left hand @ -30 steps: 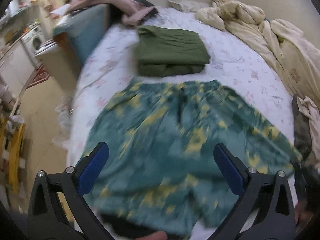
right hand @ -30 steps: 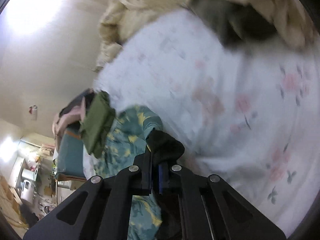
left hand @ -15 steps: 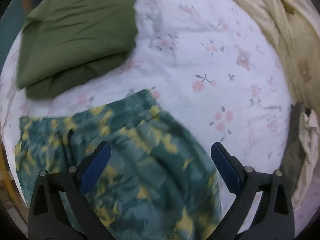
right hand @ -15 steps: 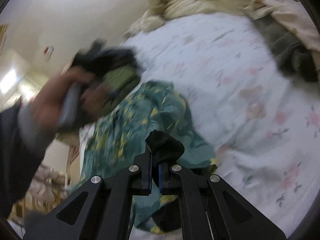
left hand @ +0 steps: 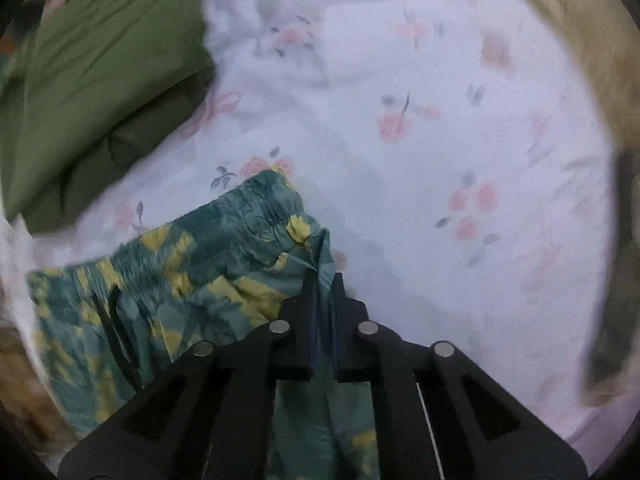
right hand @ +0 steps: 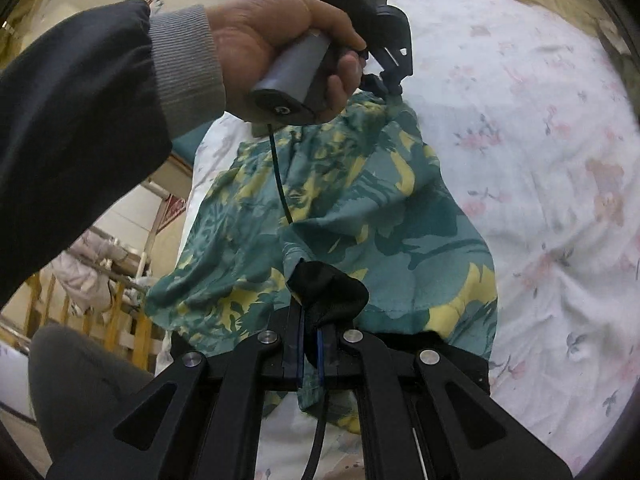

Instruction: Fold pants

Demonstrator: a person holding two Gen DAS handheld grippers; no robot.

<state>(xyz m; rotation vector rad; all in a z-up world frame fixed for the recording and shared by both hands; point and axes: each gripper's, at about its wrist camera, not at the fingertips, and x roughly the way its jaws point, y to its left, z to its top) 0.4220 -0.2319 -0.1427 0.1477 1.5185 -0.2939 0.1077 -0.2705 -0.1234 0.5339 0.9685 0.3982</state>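
The teal pants with yellow leaf print (left hand: 192, 280) lie on the flowered bed sheet (left hand: 440, 120). My left gripper (left hand: 322, 284) points straight down. Its jaws are closing, and the right corner of the gathered waistband sits pinched between the pads. In the right wrist view the same pants (right hand: 360, 200) stretch from my right gripper (right hand: 311, 340) up to the left gripper (right hand: 390, 84), which a hand (right hand: 272, 28) in a dark sleeve holds. The right gripper is shut on the hem, where a fold of black lining (right hand: 328, 284) bulges above the fingers.
A folded olive-green garment (left hand: 100, 60) lies on the sheet beyond the waistband, at the upper left. A beige duvet (left hand: 592, 40) is heaped along the right side, with a dark cloth (left hand: 616, 300) below it. Past the bed's left edge stands a wooden frame (right hand: 120, 320).
My left gripper swung forward and down over the pants to the waistband corner, then went from wide open to shut on it. The right gripper rolled and shifted while keeping its hold on the hem.
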